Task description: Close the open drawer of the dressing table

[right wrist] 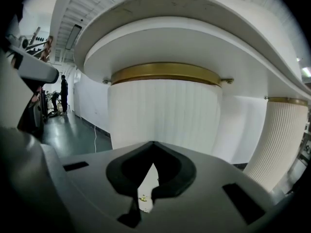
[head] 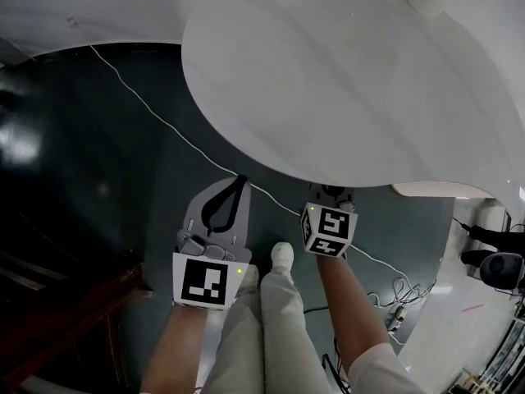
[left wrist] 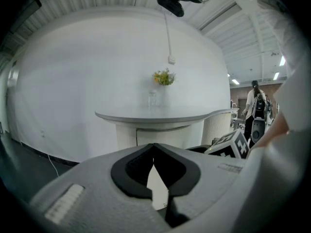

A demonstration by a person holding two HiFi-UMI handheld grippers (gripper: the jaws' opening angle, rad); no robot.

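The white dressing table (head: 344,89) has a broad rounded top that fills the upper head view. My left gripper (head: 239,182) is shut and empty, short of the table's edge over the dark floor. My right gripper (head: 330,192) is shut with its tips under the table's rim. In the right gripper view, the shut right gripper (right wrist: 153,143) faces a white ribbed pedestal (right wrist: 163,113) with a gold band. In the left gripper view, the shut left gripper (left wrist: 153,144) points at the table (left wrist: 160,115) from a distance. A drawer front (left wrist: 162,133) shows below the top; whether it stands open I cannot tell.
A white cable (head: 156,113) runs across the dark floor. A second ribbed column (right wrist: 282,140) stands to the right. A vase of flowers (left wrist: 164,77) and a glass (left wrist: 152,100) stand on the table. A person (left wrist: 256,103) is far off at the right, with cables and gear (head: 492,265) nearby.
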